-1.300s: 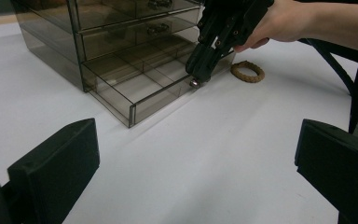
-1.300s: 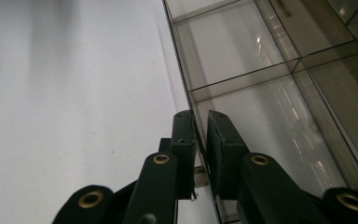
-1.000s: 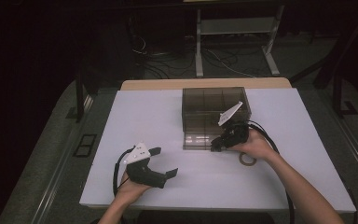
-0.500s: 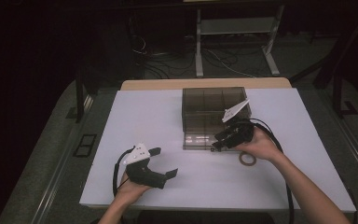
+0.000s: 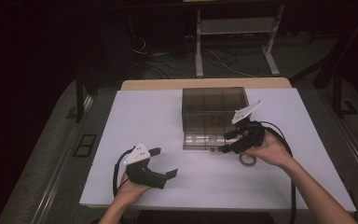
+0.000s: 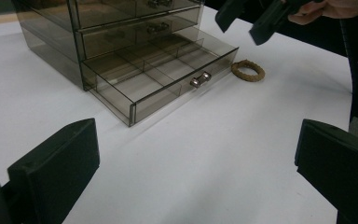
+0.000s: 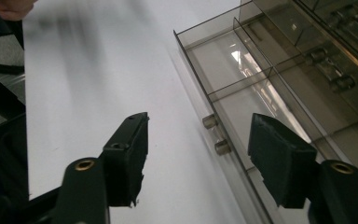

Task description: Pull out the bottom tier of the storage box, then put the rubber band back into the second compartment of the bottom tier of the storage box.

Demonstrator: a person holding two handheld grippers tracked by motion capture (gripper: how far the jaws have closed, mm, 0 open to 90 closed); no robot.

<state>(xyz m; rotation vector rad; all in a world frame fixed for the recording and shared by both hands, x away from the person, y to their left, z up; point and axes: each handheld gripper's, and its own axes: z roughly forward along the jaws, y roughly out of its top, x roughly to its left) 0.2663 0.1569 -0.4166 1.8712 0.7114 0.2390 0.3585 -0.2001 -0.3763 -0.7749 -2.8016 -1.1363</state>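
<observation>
Dim room — grey floor (image 5: pixel 51 140), tangled cables (image 5: pixel 168 65), white metal stand (image 5: pixel 233 28) behind the table (image 5: pixel 135 112).

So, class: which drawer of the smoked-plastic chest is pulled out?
The bottom drawer: it juts forward over the table, while the drawers above sit flush.

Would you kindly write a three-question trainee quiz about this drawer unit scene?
1. True or false: the bottom drawer of the drawer unit is pulled out.
2. What lies on the table beside that drawer? A) a ring B) a spoon C) a cup
3. Does the right gripper hold the drawer's handle?

Key: 1 true. 2 A, the ring. 3 No; its jaws have just been opening and stand clear of it.
</observation>
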